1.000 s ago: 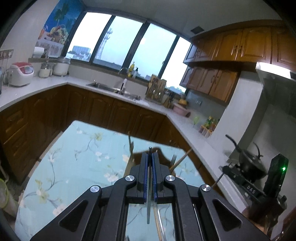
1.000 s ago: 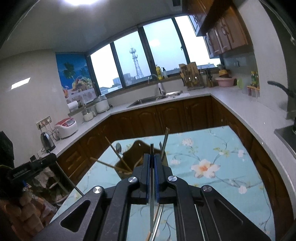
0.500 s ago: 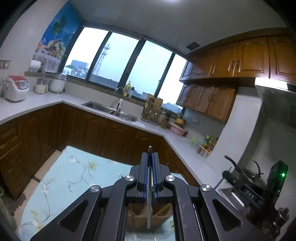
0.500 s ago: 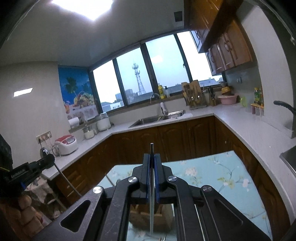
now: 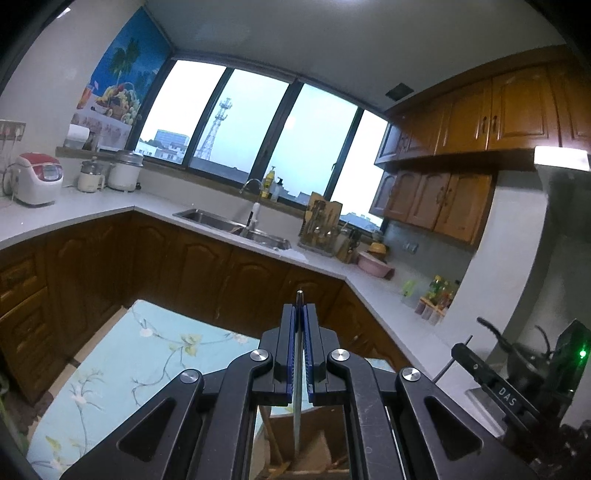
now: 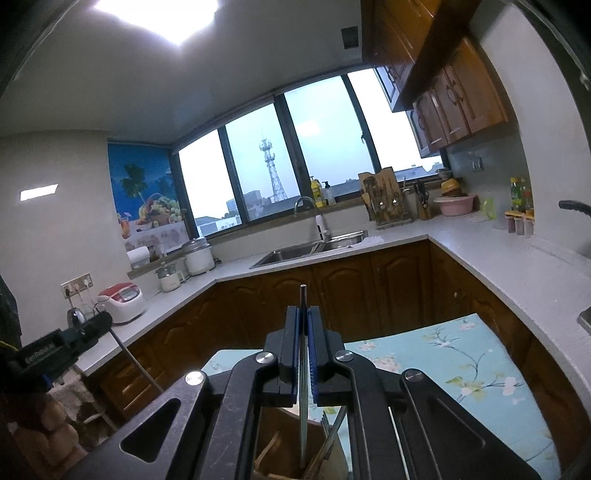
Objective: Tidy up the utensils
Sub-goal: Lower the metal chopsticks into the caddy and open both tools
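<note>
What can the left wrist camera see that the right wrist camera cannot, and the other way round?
Only the left wrist view shows the dark wok at the right edge and the lit white range hood. Only the right wrist view shows the bright ceiling light panel and the white wall socket strip. Both show the steel sink, the white-and-red rice cooker, the pink bowl, the floral blue tablecloth, and a hand-held gripper shut on a thin metal utensil handle.
</note>
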